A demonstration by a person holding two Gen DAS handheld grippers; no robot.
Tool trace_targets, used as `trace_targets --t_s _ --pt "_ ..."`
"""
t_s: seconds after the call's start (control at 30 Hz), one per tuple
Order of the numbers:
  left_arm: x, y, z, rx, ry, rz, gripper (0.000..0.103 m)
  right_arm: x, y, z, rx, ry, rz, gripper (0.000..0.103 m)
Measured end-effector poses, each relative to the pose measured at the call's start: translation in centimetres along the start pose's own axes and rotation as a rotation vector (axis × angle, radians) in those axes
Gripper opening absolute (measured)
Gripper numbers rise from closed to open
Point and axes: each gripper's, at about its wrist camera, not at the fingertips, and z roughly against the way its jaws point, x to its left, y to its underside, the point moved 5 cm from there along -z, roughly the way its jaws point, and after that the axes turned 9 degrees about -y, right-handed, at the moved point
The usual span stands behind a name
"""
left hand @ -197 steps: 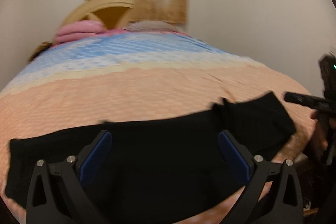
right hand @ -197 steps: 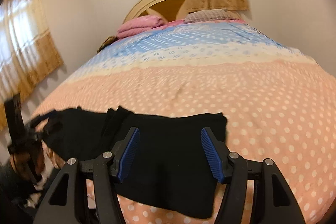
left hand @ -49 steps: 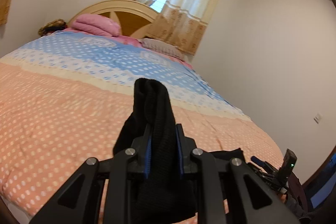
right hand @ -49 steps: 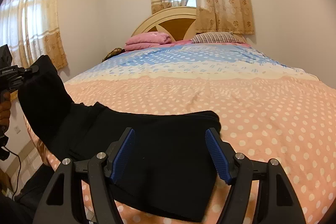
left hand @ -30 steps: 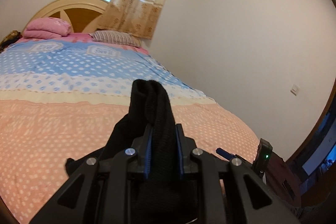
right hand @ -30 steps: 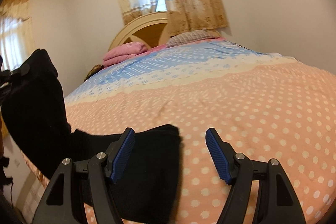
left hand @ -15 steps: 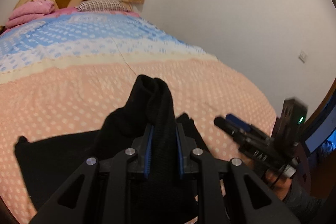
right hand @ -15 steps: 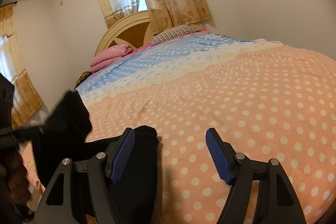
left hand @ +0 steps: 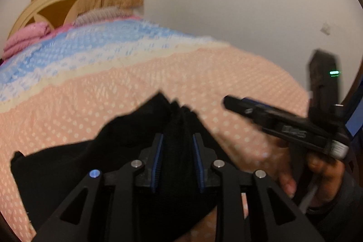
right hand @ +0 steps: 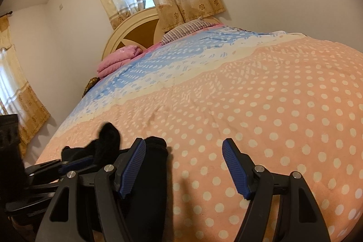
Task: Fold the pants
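Note:
The black pants [left hand: 68, 169] lie folded over on the near edge of the bed. My left gripper [left hand: 178, 146] is shut on a bunched end of the pants, low over the folded layer. In the right wrist view the pants [right hand: 149, 174] show as a black mound at the lower left. My right gripper [right hand: 185, 165] is open and empty, with its left finger beside the pants' edge and its right finger over bare bedspread. The right gripper also shows in the left wrist view [left hand: 229, 102], close to the right of the held fabric.
The bed has a peach polka-dot bedspread [right hand: 283, 117] with a blue band farther back. A pink folded blanket [right hand: 120, 60] and a striped pillow [right hand: 188, 31] lie by the headboard. White walls stand on the right and left, with curtained windows.
My left gripper has swung the held pants end over to the right and down onto the rest of the pants. My right gripper has stayed open and has shifted right, off the fabric.

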Motion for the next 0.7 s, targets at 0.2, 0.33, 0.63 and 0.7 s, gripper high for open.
trace_targets --t_s 0.2,0.33,0.63,0.7 --pt "2.2 0.1 4.0 -0.108 -0.085 0.014 0.057 1.6 -0.3 0.3 0.049 -0.100 -0.046 0.071" --pt "6.4 1.7 3.8 -0.085 -0.230 0.069 0.063 4.9 1.1 -1.0 0.148 -0.176 -0.002 0.071" --pt "11.4 6.1 2.6 -0.008 -0.369 0.151 0.066 8.6 4.6 -2.6 0.286 -0.173 0.145 0.007" --pt "12.1 6.4 2.6 -0.006 -0.376 0.166 0.067 8.7 4.5 -1.7 0.289 -0.174 0.161 0.007"
